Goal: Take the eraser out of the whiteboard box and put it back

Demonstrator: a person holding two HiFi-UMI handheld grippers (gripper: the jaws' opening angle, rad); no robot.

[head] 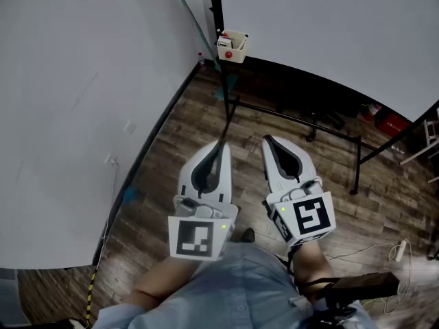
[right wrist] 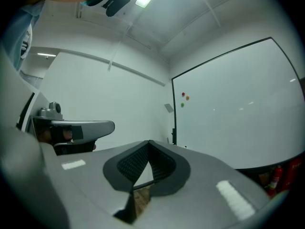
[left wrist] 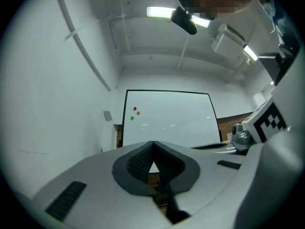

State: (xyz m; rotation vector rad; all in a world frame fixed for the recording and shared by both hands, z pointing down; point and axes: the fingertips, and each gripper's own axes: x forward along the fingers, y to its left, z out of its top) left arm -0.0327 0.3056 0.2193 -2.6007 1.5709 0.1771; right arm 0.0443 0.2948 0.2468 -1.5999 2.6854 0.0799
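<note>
While left gripper (head: 223, 145) and right gripper (head: 266, 140) fingers meet empty, whiteboard box (head: 232, 55) holds items (head: 226, 43).

Wood floor (head: 180, 130): whiteboard stand (head: 357, 163), white power strip (head: 400, 251) (cable attached).

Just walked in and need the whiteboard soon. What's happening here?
A person holds the left gripper and the right gripper out in front, both shut and empty. The whiteboard box hangs at the corner of the whiteboard, well ahead of them. Neither gripper is touching anything.
</note>
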